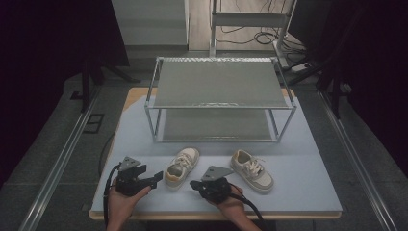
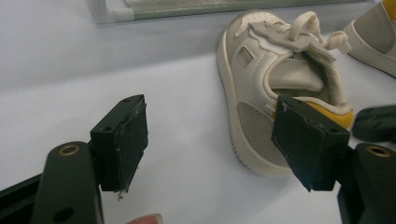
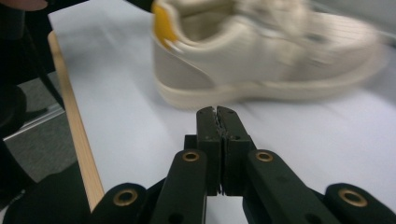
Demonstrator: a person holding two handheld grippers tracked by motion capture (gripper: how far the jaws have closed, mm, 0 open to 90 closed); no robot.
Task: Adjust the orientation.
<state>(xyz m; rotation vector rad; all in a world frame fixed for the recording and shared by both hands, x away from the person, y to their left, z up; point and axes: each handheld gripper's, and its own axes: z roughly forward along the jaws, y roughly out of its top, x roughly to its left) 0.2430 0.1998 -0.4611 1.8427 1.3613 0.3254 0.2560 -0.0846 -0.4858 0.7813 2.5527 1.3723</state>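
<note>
Two shoes on a pale table before a metal rack

Left gripper (image 1: 155, 180) gapes empty beside the left shoe (image 1: 182, 166); right gripper (image 1: 195, 184) is closed, empty; dark room.

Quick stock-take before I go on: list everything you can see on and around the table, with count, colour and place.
Shoes: two, cream with grey patches and yellow heel; left shoe near the left gripper, right shoe beside the right gripper, both on the table in front of the rack.
Rack: one, metal frame with two grey shelves, at the back of the table, nothing on it.
Table: one, pale blue-grey top with a wooden edge.
Cables: several, dark, on the floor behind the rack.
Left gripper: one, black, fingers open, pointing at the left shoe's heel.
Right gripper: one, black, fingers shut on nothing, near the front edge.
</note>
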